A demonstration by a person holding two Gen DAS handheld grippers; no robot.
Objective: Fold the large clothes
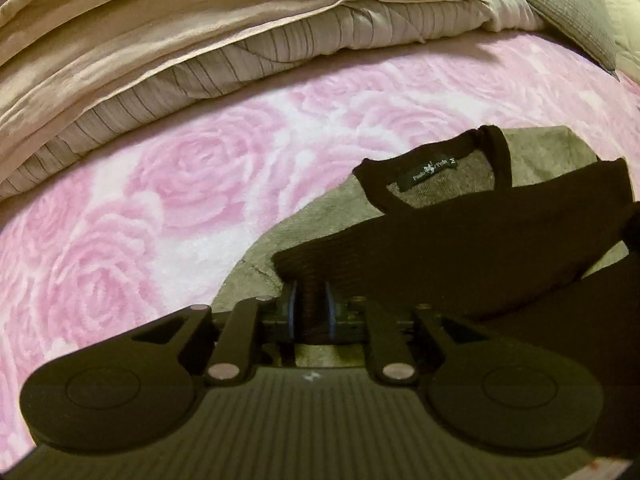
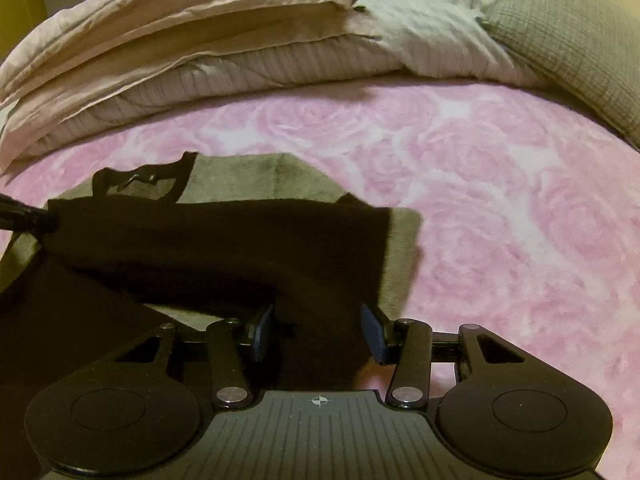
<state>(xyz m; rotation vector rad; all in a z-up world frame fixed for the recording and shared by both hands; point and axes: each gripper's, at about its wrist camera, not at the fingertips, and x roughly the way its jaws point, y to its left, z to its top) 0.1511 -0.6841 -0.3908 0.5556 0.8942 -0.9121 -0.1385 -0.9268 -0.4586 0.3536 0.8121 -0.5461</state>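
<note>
A dark brown sweater (image 1: 460, 248) with a grey inside lies on the pink rose blanket (image 1: 160, 184), collar and neck label (image 1: 430, 174) at the far end. Its lower part is folded up towards the collar. My left gripper (image 1: 310, 304) is shut on a ribbed edge of the sweater, which is pinched between the blue pads. In the right wrist view the sweater (image 2: 224, 240) runs across the left half, and the left gripper's tip (image 2: 24, 216) holds its far left corner. My right gripper (image 2: 318, 328) stands half open with dark sweater fabric hanging between the pads.
Folded beige and striped quilts (image 1: 160, 60) are stacked along the far side of the bed, also in the right wrist view as quilts (image 2: 180, 40). A grey pillow (image 2: 568, 32) lies at the far right. The pink blanket (image 2: 500, 200) stretches wide to the right of the sweater.
</note>
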